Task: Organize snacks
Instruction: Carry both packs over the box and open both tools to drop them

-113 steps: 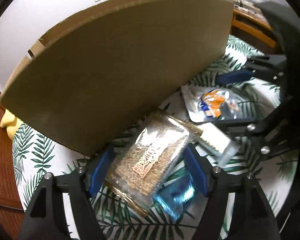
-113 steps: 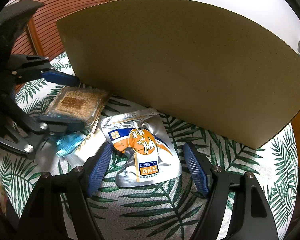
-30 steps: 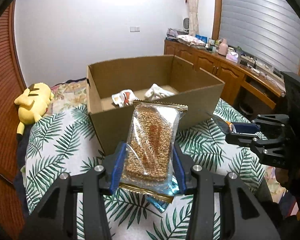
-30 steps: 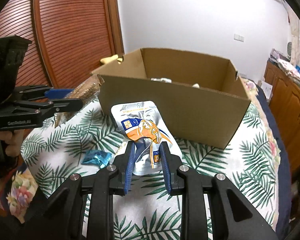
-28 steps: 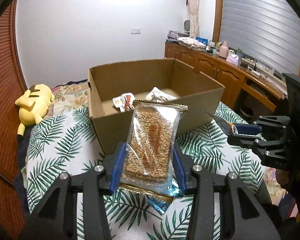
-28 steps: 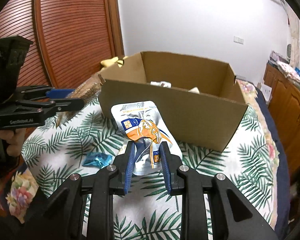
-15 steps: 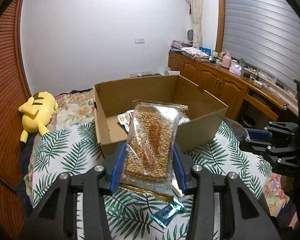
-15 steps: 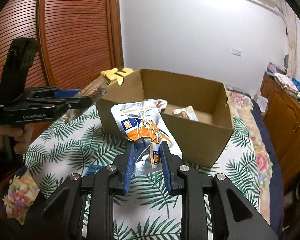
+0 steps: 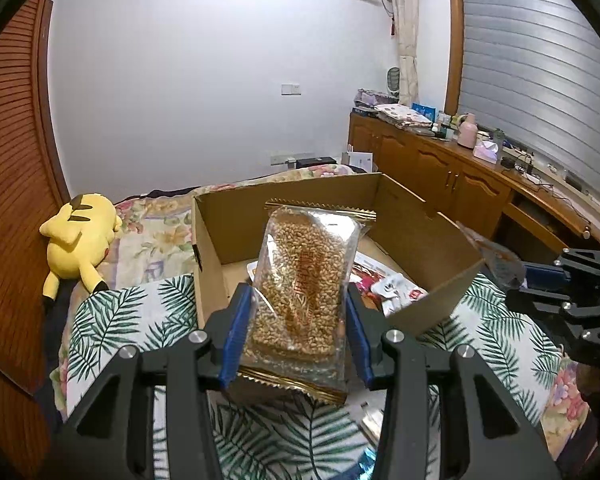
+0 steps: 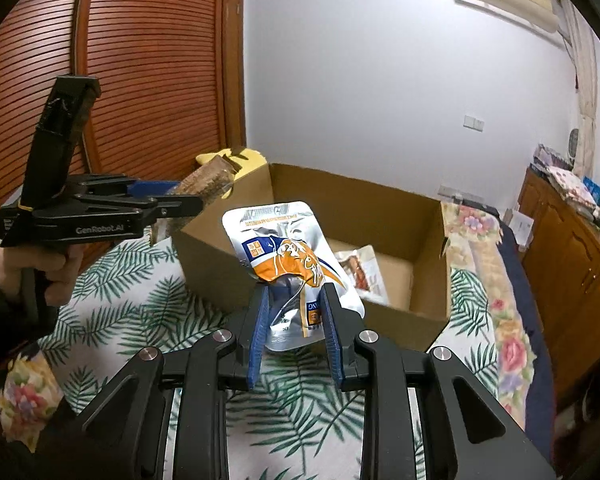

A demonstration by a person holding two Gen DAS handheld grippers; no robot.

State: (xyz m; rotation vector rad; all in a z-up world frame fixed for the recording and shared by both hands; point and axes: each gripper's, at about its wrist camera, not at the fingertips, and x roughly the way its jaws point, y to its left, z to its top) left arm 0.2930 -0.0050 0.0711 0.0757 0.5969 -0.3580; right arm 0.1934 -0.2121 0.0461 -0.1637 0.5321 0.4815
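My left gripper [image 9: 294, 328] is shut on a clear pack of brown grain cake [image 9: 306, 280] and holds it up in front of the open cardboard box [image 9: 440, 236]. My right gripper [image 10: 294, 320] is shut on a silver and orange pouch [image 10: 288, 256], held above the near wall of the same box [image 10: 428, 216]. Snack packets [image 9: 396, 286] lie on the box floor, one showing in the right wrist view [image 10: 362, 270]. The left gripper [image 10: 168, 204] with its grain cake pack [image 10: 210, 180] shows in the right wrist view, left of the box.
The box stands on a palm-leaf cloth [image 9: 120, 320] over a bed. A yellow plush toy [image 9: 80, 236] lies at the left. A blue wrapper [image 9: 366, 468] and a pale packet [image 9: 370, 424] lie on the cloth. Wooden cabinets [image 9: 440, 160] run along the right; a slatted wooden door [image 10: 140, 80] is at the left.
Both grippers closed on their snacks and lifted them off the cloth. Over the last second they rose further, so the inside of the box now shows.
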